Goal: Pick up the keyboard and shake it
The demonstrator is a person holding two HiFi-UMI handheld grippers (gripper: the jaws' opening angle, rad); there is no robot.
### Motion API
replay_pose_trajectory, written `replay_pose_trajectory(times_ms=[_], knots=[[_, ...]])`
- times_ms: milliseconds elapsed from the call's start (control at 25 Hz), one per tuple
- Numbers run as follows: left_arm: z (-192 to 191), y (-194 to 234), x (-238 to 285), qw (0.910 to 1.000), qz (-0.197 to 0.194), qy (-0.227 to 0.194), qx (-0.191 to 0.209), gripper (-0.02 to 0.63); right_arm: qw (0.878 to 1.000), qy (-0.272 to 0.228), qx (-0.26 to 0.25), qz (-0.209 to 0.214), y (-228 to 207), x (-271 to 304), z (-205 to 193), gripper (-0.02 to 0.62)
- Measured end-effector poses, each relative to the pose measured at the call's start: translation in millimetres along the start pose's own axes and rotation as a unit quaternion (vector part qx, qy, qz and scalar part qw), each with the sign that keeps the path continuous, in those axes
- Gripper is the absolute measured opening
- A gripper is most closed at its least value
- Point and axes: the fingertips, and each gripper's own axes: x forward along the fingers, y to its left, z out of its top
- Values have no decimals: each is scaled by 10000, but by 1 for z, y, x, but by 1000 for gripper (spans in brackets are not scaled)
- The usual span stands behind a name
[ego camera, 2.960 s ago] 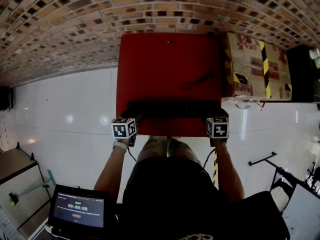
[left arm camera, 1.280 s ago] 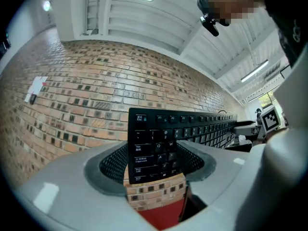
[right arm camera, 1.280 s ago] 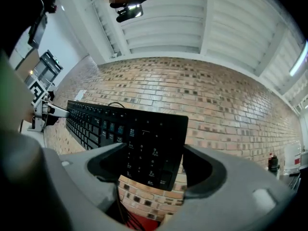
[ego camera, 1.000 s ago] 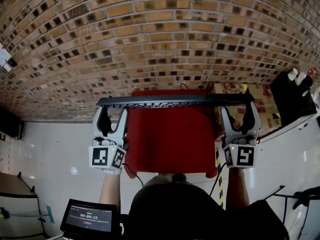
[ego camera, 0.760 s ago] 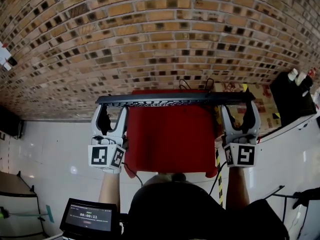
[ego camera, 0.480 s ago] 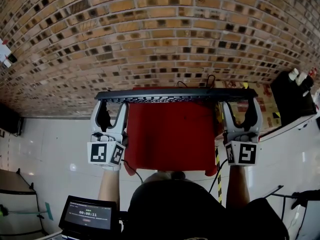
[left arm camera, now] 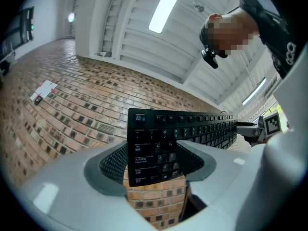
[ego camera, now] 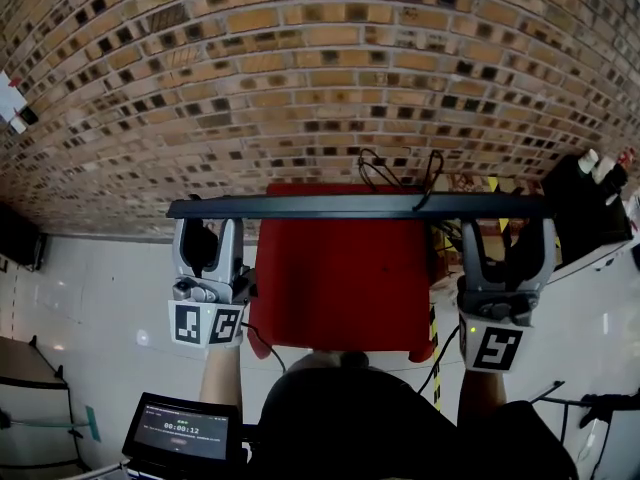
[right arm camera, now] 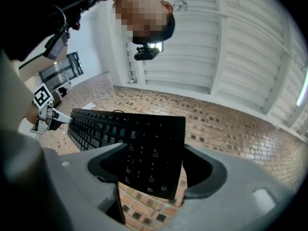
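**Keyboard held aloft by both ends, key face turned down**

Room: a brick wall (ego camera: 320, 68) fills the far side. A glossy white floor (ego camera: 90, 278) runs to its foot. The gripper views show a white panelled ceiling (left arm camera: 125, 42) with strip lights.

Surface: the red desk (ego camera: 340, 278) stands against the wall, its top plain red.

Keyboard (ego camera: 360, 206): black and full length, it is in the air, clear of the desk. From the head view it is seen edge-on, as a level bar in line with the desk's far edge. It overhangs both side edges. In both gripper views the keys face the camera, with wall and ceiling beyond. The key face is therefore judged to be turned down and towards the person, which would let loose debris drop when shaken. A hold at each end keeps so long a body level and stops it twisting.

Left gripper (ego camera: 207, 226): it points upward, jaws set wide, holding the keyboard's left end between them.

Right gripper (ego camera: 505, 230): likewise, jaws wide, holding the number-pad end. Exactly where the pads bear cannot be made out.

Cable (ego camera: 400, 168): black loops stand above the bar near the desk's far right corner. It is apparently the keyboard's lead and is judged liable to whip or snag.

Stage: the pick-up is judged complete, and the shake is the step in hand.
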Motion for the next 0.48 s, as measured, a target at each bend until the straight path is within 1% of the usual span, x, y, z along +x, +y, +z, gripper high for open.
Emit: replay_pose_trajectory(times_ms=[80, 120, 200, 480], knots=[[0, 2, -2, 9999, 13, -75, -103, 319, 9997, -133, -170, 66, 2, 1, 10, 342], [0, 2, -1, 9999, 24, -79, -102, 319, 9997, -136, -168, 89, 2, 3, 9, 342], [-2, 2, 0, 10000, 43, -39, -10, 319, 9999, -45, -24, 97, 1, 5, -2, 342], [-14, -5, 6, 9987, 2, 260, 446, 319, 9965, 575, 608, -3, 0, -8, -60, 342]])
